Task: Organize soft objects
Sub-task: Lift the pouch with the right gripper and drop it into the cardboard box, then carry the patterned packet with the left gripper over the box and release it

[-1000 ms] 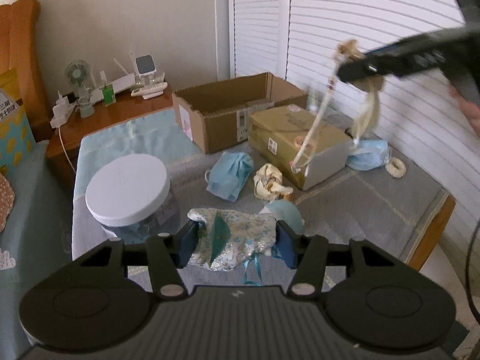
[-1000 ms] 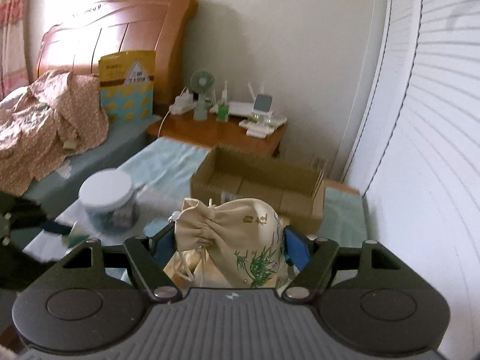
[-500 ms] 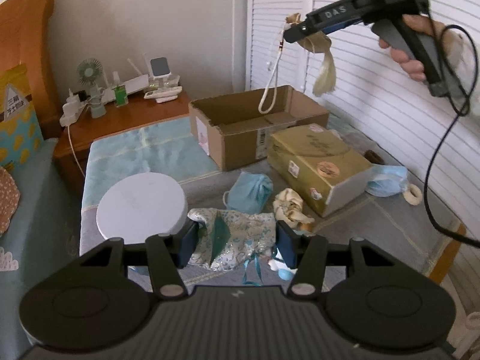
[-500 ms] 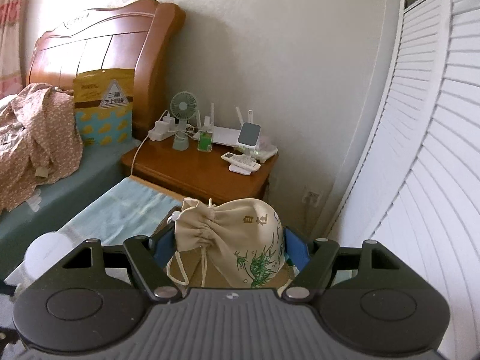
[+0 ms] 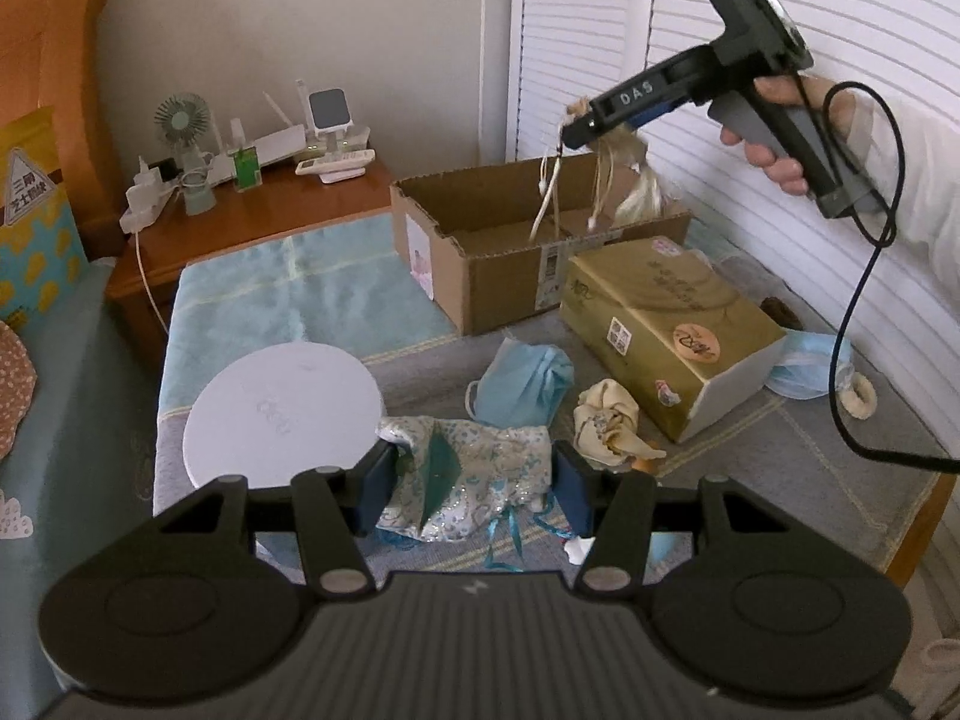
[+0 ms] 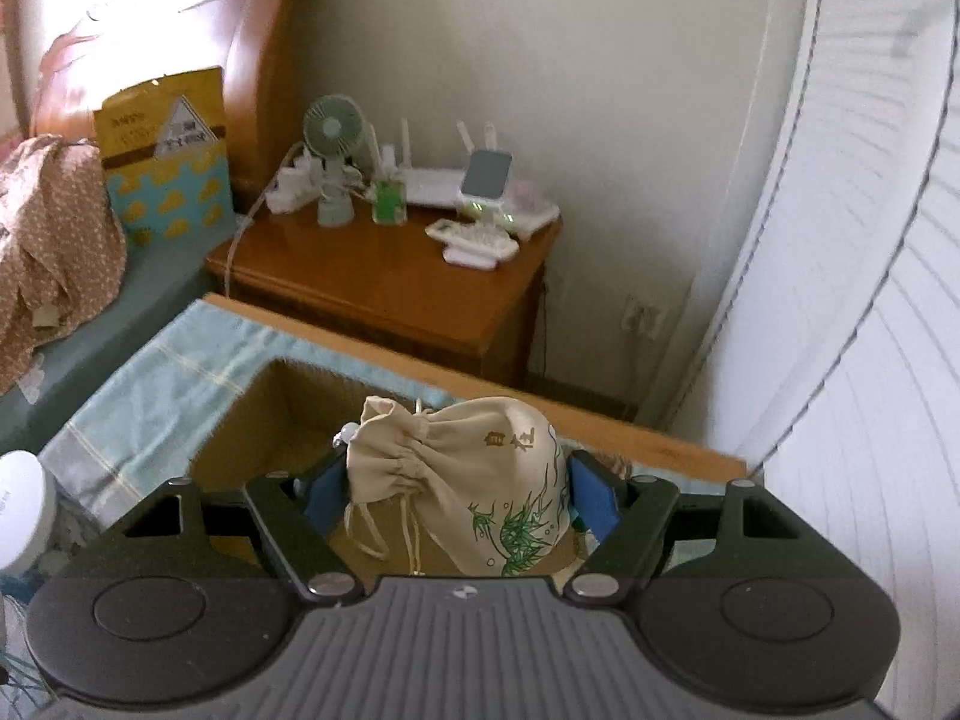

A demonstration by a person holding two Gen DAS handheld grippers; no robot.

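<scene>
My left gripper (image 5: pixel 474 489) is shut on a pale blue floral pouch (image 5: pixel 480 480) and holds it low over the grey-covered table. My right gripper (image 6: pixel 459 495) is shut on a cream drawstring pouch (image 6: pixel 468 480) with a green bamboo print. In the left wrist view that right gripper (image 5: pixel 576 126) hangs the cream pouch (image 5: pixel 636 186) over the open cardboard box (image 5: pixel 498 264); the pouch's cords dangle into the box. In the right wrist view the box opening (image 6: pixel 288 414) lies just below the pouch.
On the table lie a white-lidded jar (image 5: pixel 282 414), a gold box (image 5: pixel 666 324), a blue pouch (image 5: pixel 528 384), a cream crumpled cloth (image 5: pixel 606 426), a blue mask (image 5: pixel 804 366) and a cream scrunchie (image 5: pixel 861 399). A wooden nightstand (image 6: pixel 390 276) with a fan and gadgets stands behind.
My right gripper has carried the cream pouch from beside the gold box to above the cardboard box and lowered it toward the opening. My left gripper has kept its hold and barely moved.
</scene>
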